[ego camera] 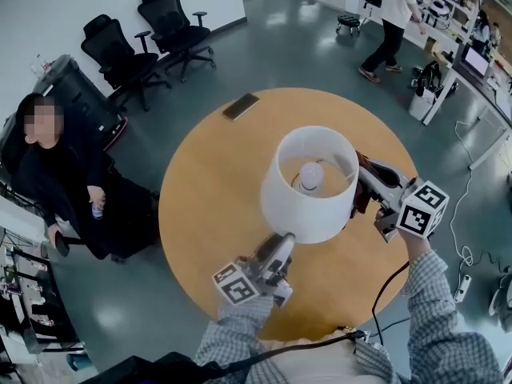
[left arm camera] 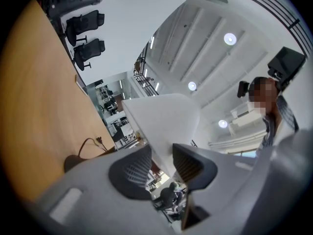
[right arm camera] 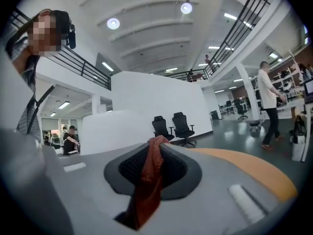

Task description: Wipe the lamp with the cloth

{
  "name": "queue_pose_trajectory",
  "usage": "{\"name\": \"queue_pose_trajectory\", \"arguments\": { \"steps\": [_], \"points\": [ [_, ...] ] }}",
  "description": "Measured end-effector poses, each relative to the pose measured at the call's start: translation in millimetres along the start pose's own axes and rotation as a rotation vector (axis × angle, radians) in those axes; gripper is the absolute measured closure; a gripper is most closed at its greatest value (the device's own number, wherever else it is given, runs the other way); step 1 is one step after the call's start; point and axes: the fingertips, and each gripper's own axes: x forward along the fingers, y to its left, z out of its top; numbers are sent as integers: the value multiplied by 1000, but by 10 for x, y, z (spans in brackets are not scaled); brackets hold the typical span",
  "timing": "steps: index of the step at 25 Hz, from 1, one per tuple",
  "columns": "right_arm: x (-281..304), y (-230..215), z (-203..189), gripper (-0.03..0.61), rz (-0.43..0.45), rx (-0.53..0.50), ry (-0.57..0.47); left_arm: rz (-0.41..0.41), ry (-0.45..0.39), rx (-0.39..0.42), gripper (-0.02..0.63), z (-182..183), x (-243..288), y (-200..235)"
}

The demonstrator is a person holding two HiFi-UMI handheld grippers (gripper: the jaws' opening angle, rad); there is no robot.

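Note:
A lamp with a white shade (ego camera: 308, 184) and a bare bulb (ego camera: 310, 174) stands on the round wooden table (ego camera: 200, 206). My left gripper (ego camera: 282, 242) reaches up from below and is shut on the shade's lower rim. In the left gripper view the white shade (left arm camera: 161, 116) runs down between the pads of the left gripper (left arm camera: 163, 156), and the lamp's base (left arm camera: 73, 163) with its cord lies on the table. My right gripper (ego camera: 362, 184) is at the shade's right side, shut on a dark red cloth (ego camera: 364, 176). The cloth (right arm camera: 149, 180) hangs from the right gripper (right arm camera: 156, 143), and the shade (right arm camera: 112, 131) is just beyond it.
A phone (ego camera: 241, 106) lies on the table's far side. Black office chairs (ego camera: 144, 46) stand beyond the table. A person sits at the left (ego camera: 56, 174), and another walks at the far right (ego camera: 392, 22). Desks and cables line the right side.

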Motion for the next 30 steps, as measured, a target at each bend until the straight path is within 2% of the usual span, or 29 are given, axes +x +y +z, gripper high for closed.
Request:
{"name": "queue_pose_trajectory", "arguments": {
  "steps": [4,8,12,16,20,24,27,30],
  "points": [
    [255,-45,442,523,144,-91,-5,10,-12,0,480,-16,48,-18],
    [632,18,717,523,360,-164,69,19,-18,5,480,-62,107,-34],
    [1024,230,857,523,585,-153,145,27,-16,6,480,-61,78,-22],
    [1365,451,729,523,762,-141,274,35,-22,6,479,-27,39,3],
    [1553,458,351,523,833,-79,460,43,-21,7,479,-27,45,-9],
    [1678,398,-49,525,818,-110,654,47,-24,10,477,1,24,8],
    [1683,445,-81,525,837,-158,679,48,-27,9,477,-20,9,1],
    [1720,564,86,525,886,-213,687,48,-29,10,477,0,13,14]
  ]
}}
